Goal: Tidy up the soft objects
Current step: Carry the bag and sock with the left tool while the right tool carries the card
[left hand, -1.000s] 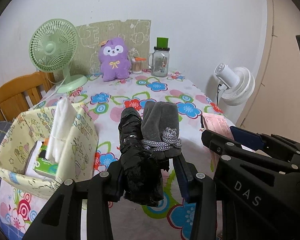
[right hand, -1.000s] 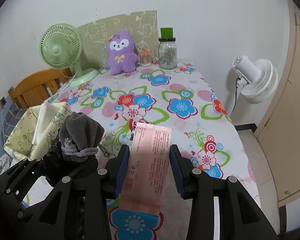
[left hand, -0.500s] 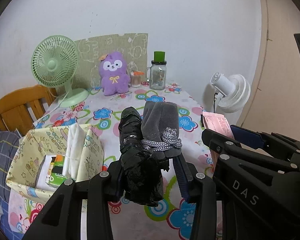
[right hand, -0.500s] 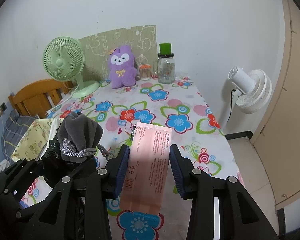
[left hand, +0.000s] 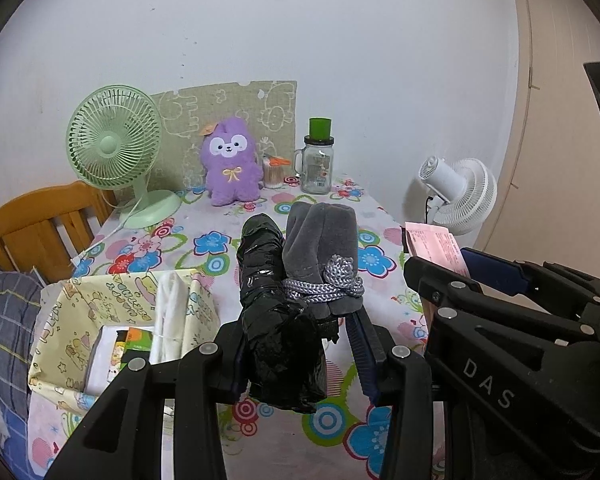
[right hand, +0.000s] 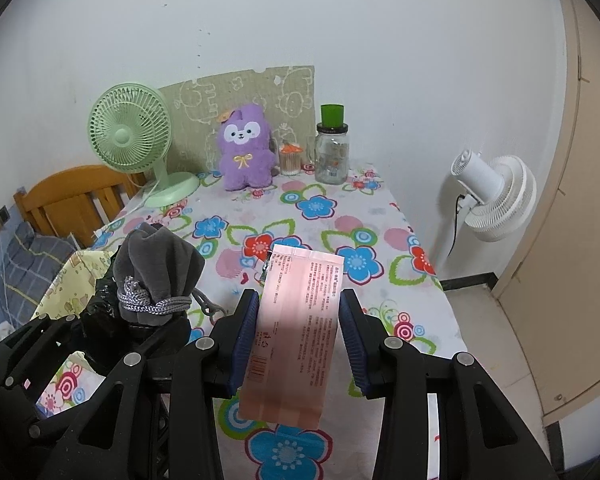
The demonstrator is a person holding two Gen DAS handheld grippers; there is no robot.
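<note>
Left wrist view: the left gripper [left hand: 300, 354] pinches a black plastic-wrapped bundle [left hand: 278, 320] and a grey drawstring pouch [left hand: 320, 248] above the floral tablecloth [left hand: 204, 240], beside a yellow patterned box [left hand: 80, 320] holding tissue packs. In the right wrist view, the right gripper [right hand: 300, 334] clamps a pink packet [right hand: 296, 328] upright over the table.

We look from just behind each gripper, high over the near end of the table [left hand: 260, 236], facing the far wall. Both views share the purple plush toy [right hand: 245, 148].
</note>
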